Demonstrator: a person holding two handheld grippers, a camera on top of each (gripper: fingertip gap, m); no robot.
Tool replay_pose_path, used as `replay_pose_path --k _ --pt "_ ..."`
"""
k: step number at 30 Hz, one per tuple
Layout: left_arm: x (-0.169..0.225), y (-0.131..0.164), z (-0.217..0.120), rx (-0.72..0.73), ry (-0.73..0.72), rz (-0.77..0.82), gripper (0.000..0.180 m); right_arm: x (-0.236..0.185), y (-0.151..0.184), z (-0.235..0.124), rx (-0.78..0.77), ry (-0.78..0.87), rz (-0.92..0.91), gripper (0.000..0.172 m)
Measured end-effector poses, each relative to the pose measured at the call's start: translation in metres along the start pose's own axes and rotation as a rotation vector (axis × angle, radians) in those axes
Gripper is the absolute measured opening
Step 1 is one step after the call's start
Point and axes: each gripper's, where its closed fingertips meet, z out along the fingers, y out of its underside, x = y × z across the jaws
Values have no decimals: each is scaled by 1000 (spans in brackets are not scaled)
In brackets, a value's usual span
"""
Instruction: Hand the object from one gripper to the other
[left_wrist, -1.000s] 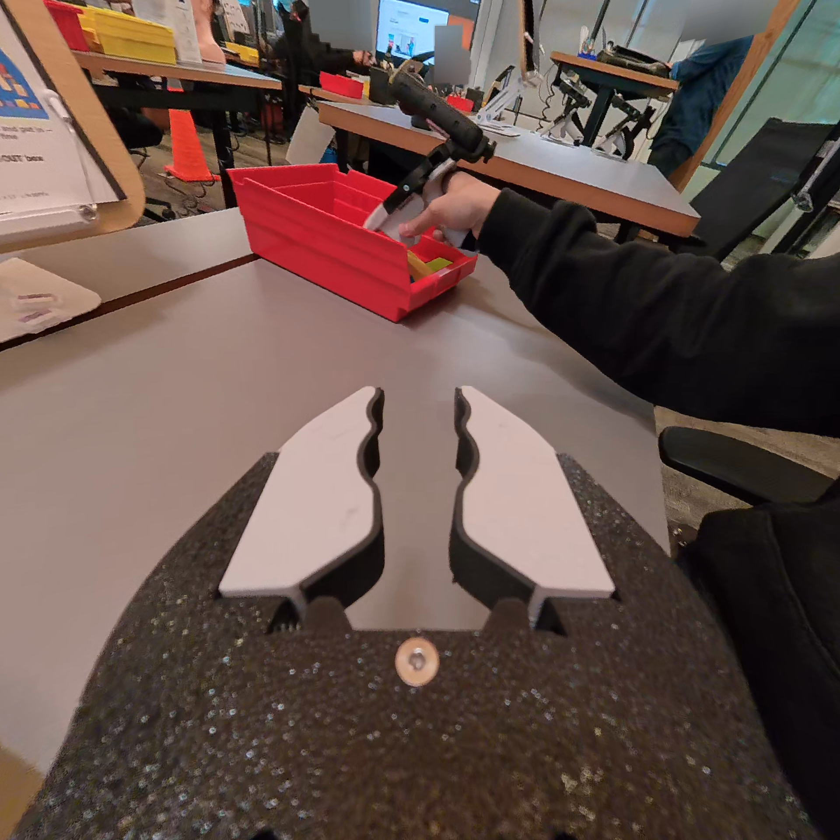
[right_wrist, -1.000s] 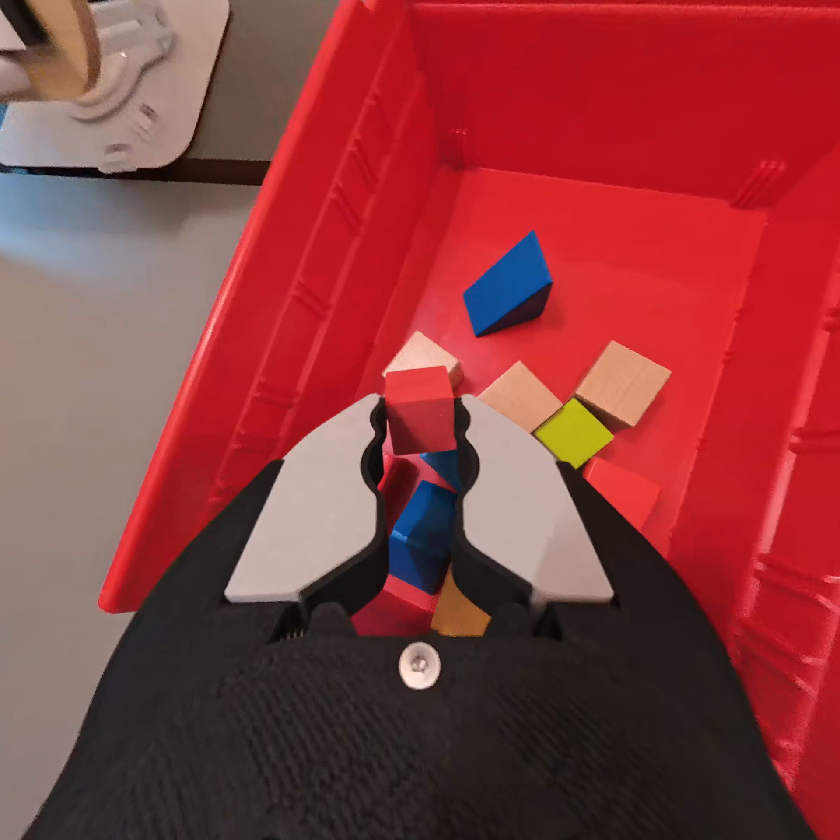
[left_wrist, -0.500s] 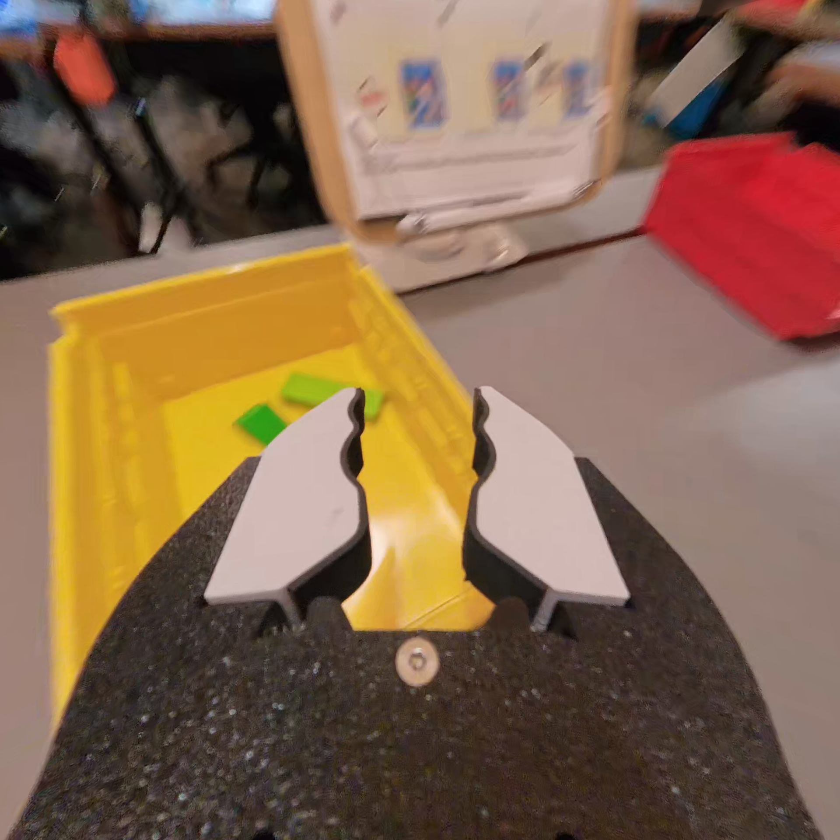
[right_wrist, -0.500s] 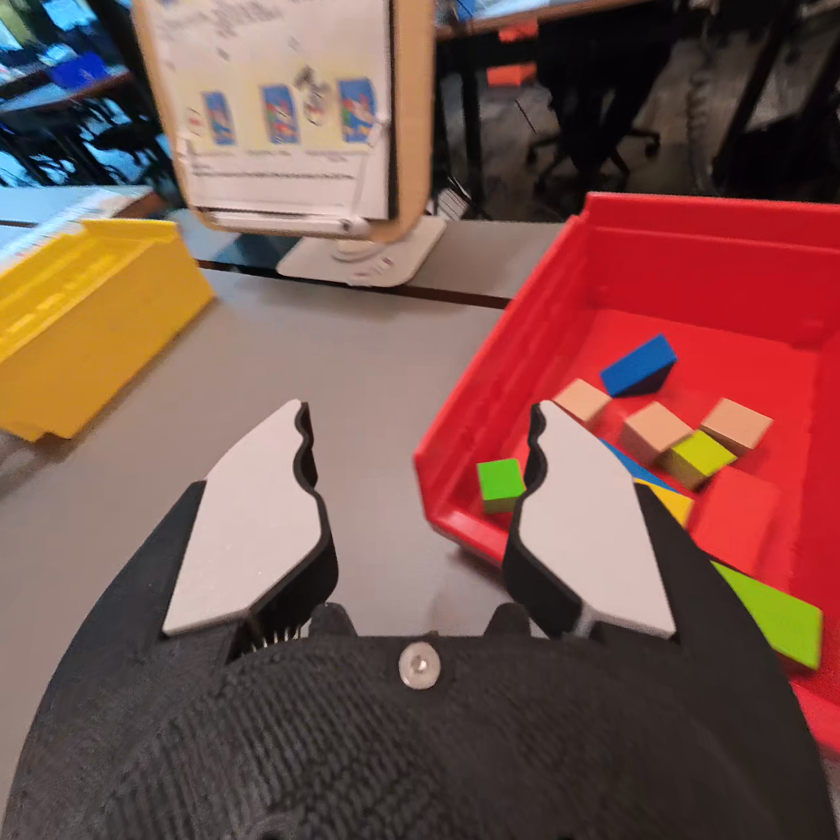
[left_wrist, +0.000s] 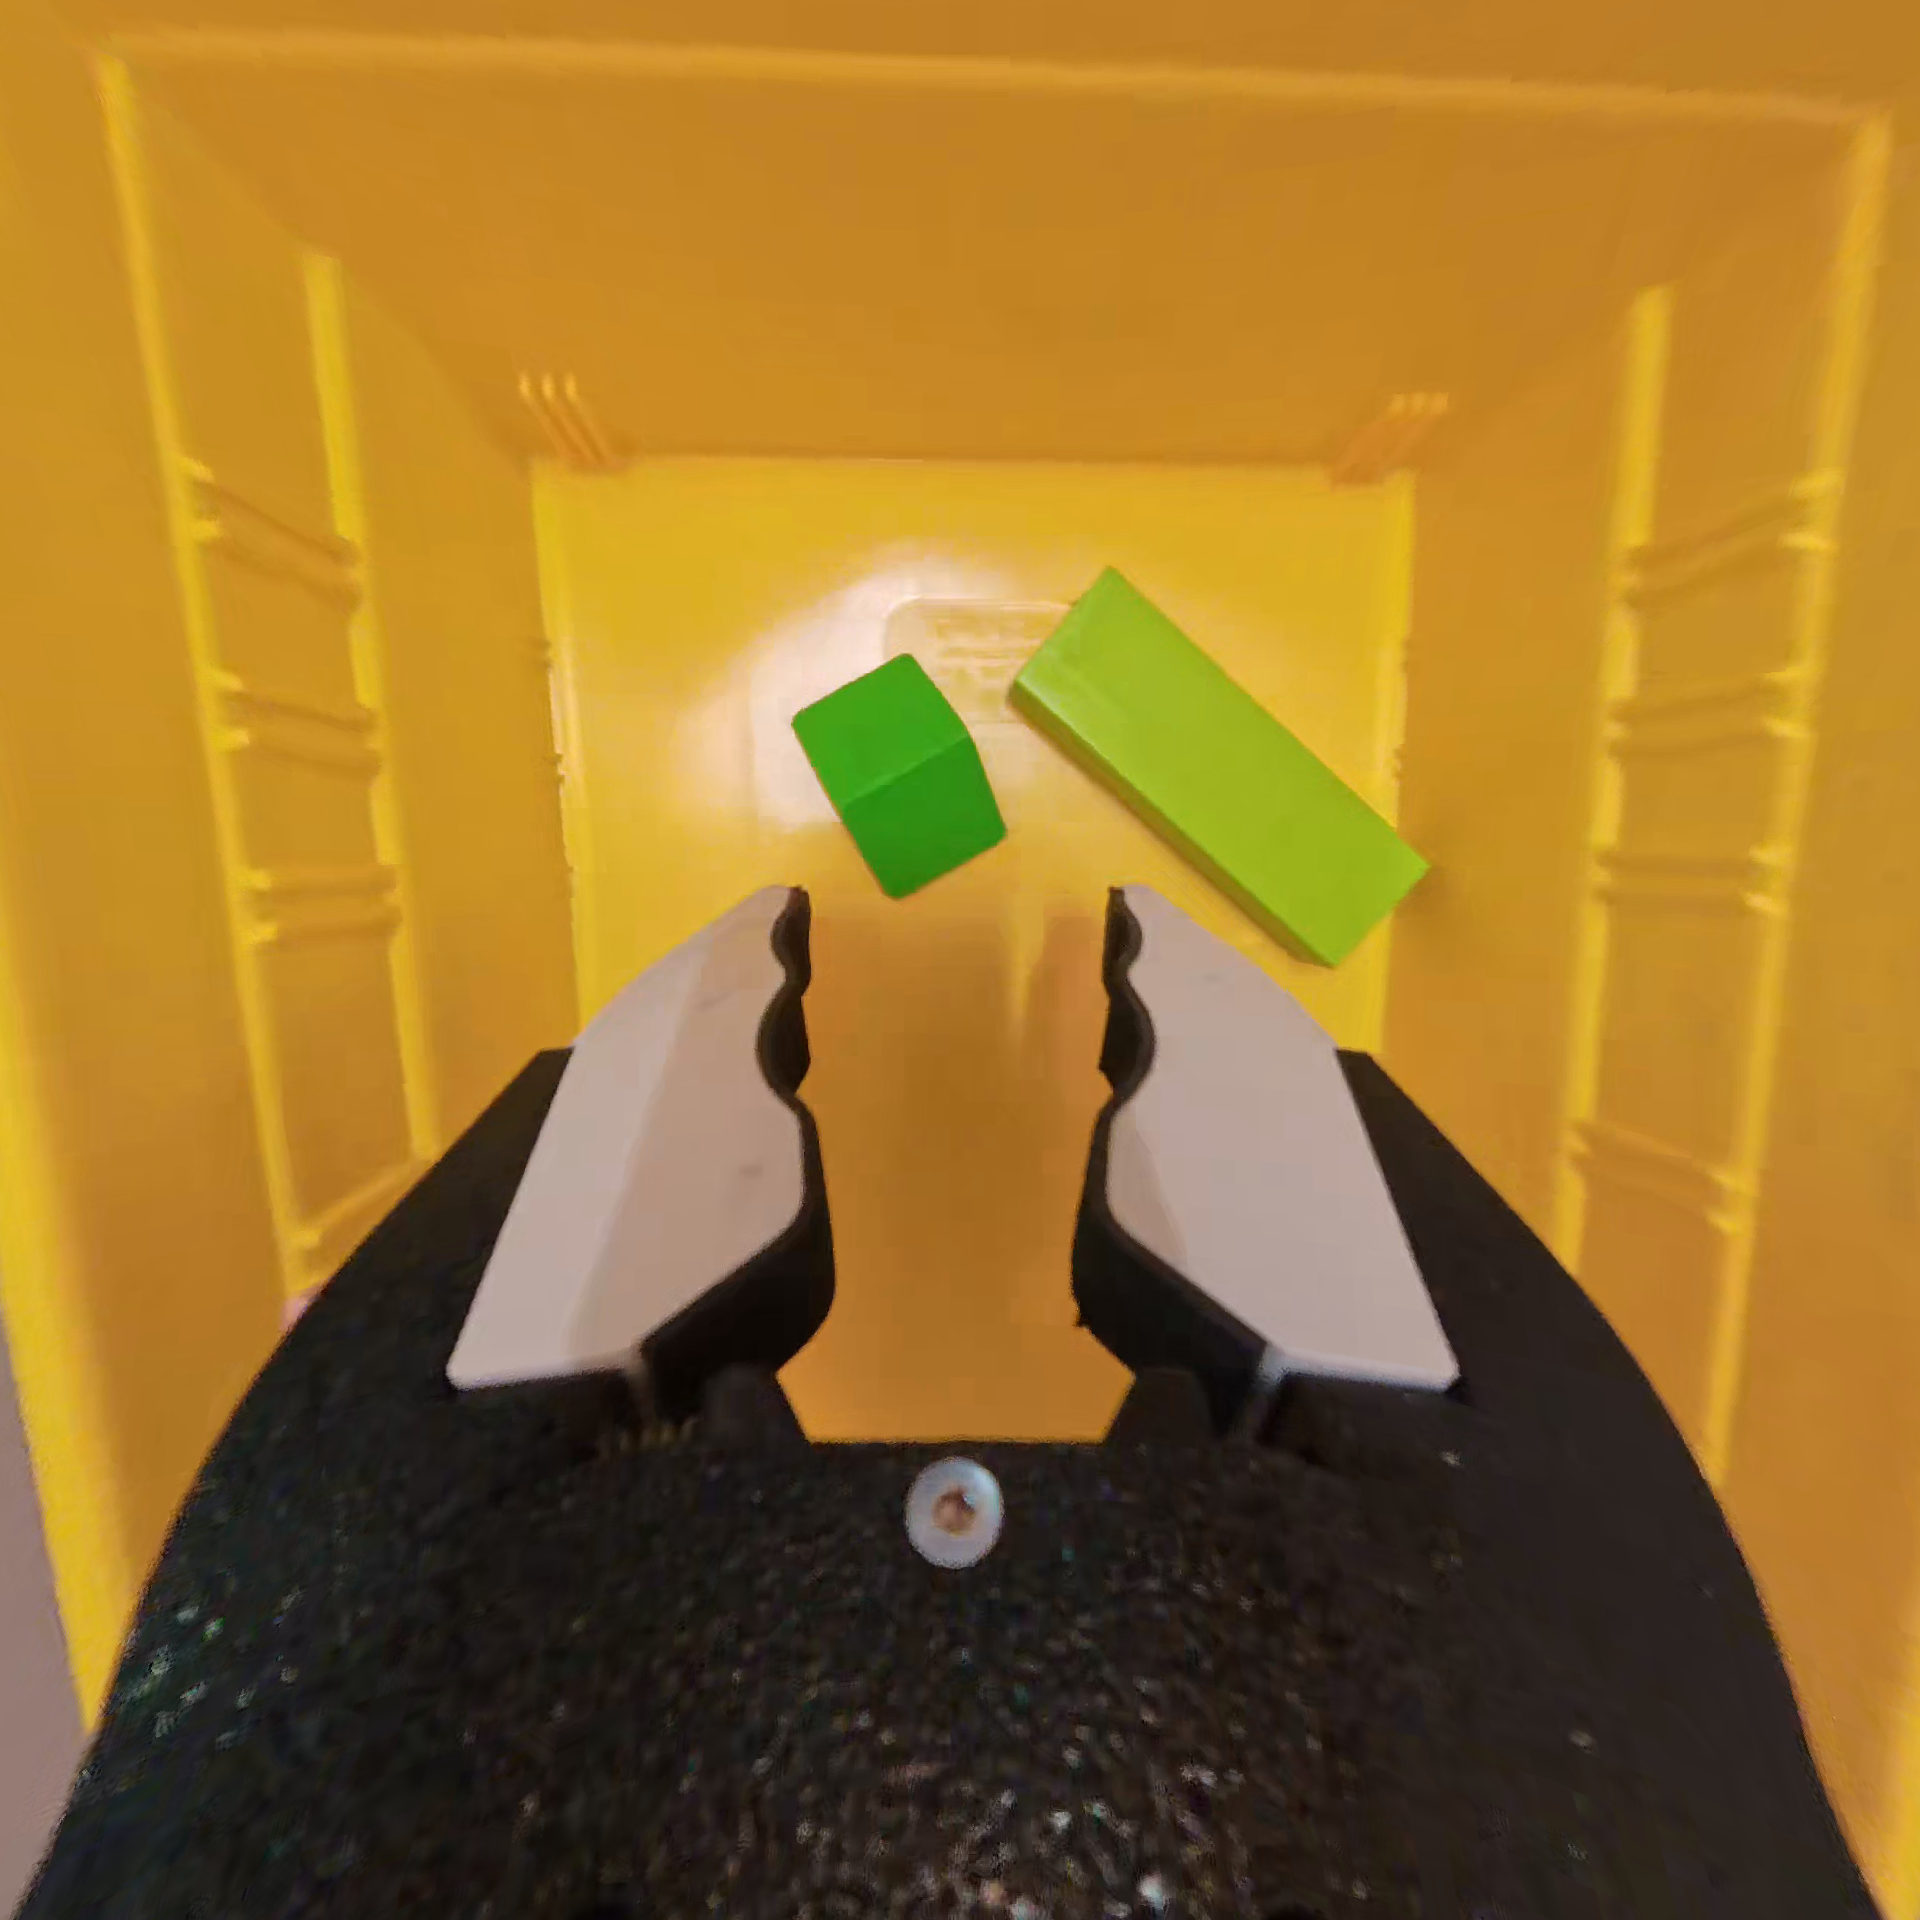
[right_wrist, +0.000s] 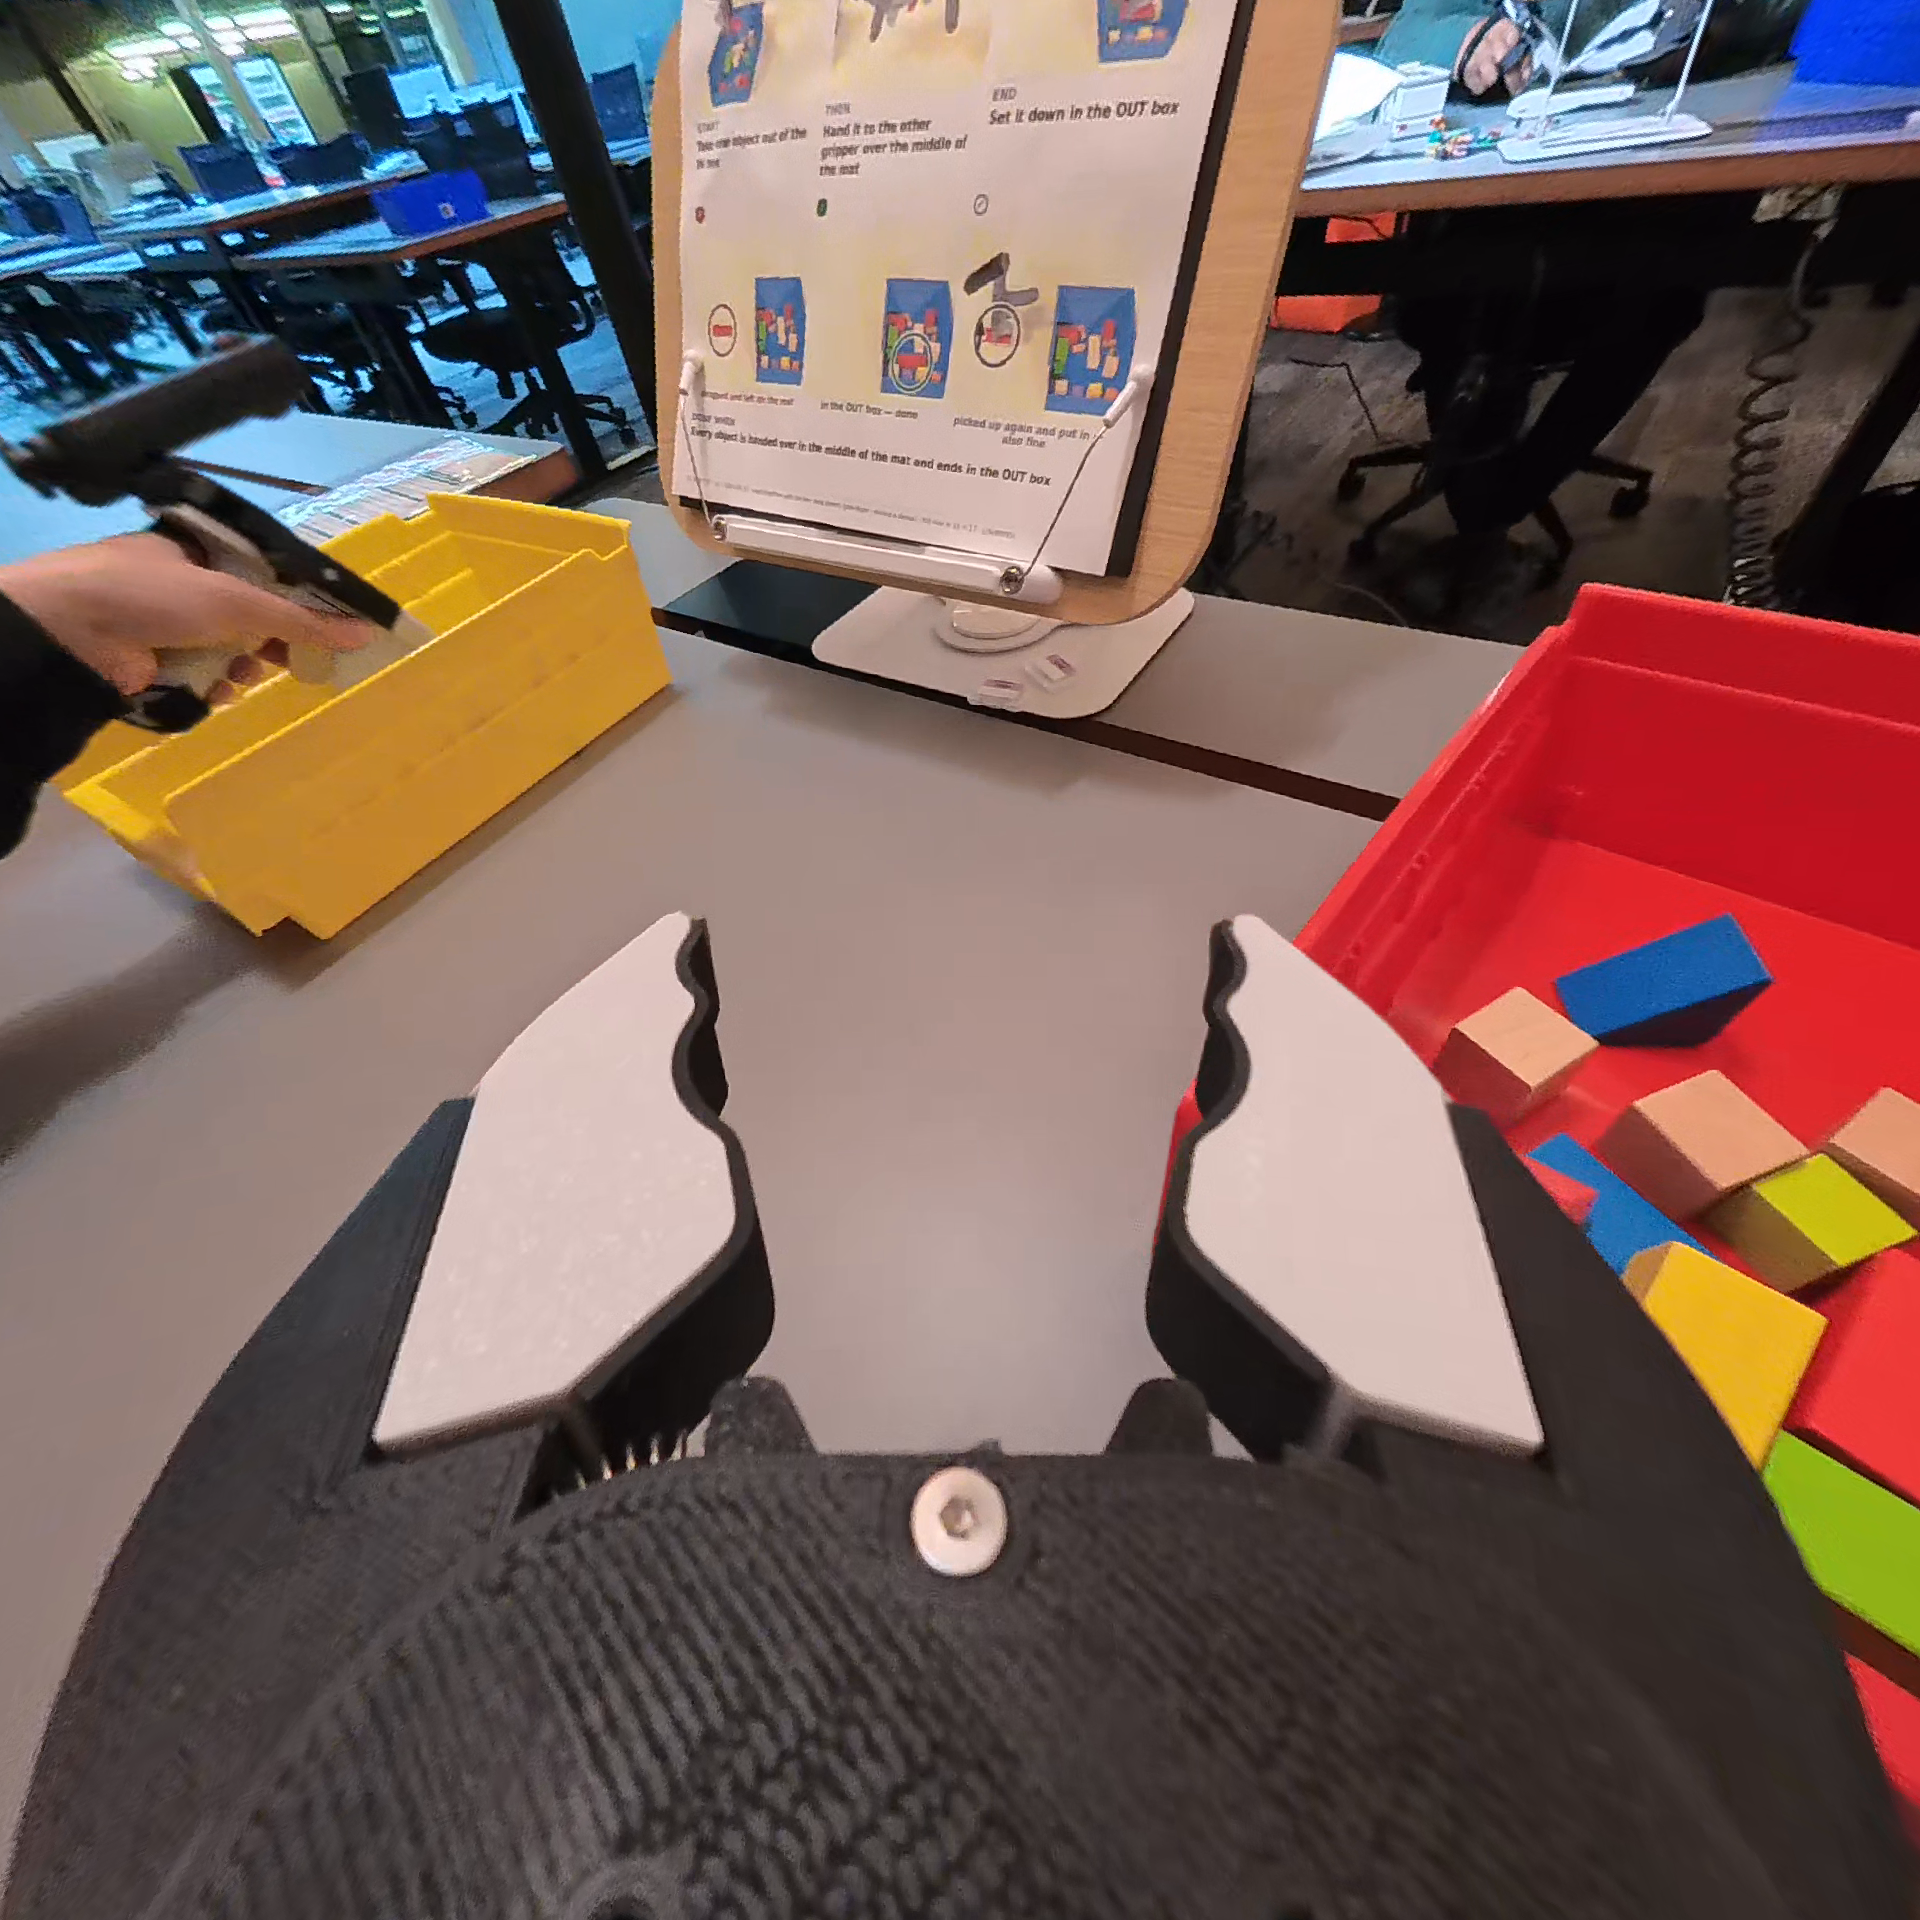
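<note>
The left gripper (left_wrist: 956, 904) points down into the yellow bin (left_wrist: 312, 727), its jaws partly apart and holding nothing. Just above them in the frame, a green cube (left_wrist: 899, 774) lies on the bin floor, with a longer light-green block (left_wrist: 1216, 764) to its right. The right gripper (right_wrist: 961, 940) hangs over the grey bench (right_wrist: 935, 831), jaws wide and bare; the red bin (right_wrist: 1662, 748) with mixed blocks is at the right edge.

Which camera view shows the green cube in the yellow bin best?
The left wrist view: it looks straight down into the yellow bin, where the green cube lies free beyond the open left tool. The right wrist view shows only the bin's outside; the cube is hidden.
</note>
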Motion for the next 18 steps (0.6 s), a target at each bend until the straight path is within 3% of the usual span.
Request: replay_pose_path --k 6,11,18 --pt "-7 1 24 -80 -42 -58 55 7 1 -1 19 -5 31 90" --pt "-11 2 35 -64 -75 -127 53 8 4 2 22 -28 54 89" --pt "-22 -1 38 26 -157 -113 31 8 6 3 23 -42 75 89"
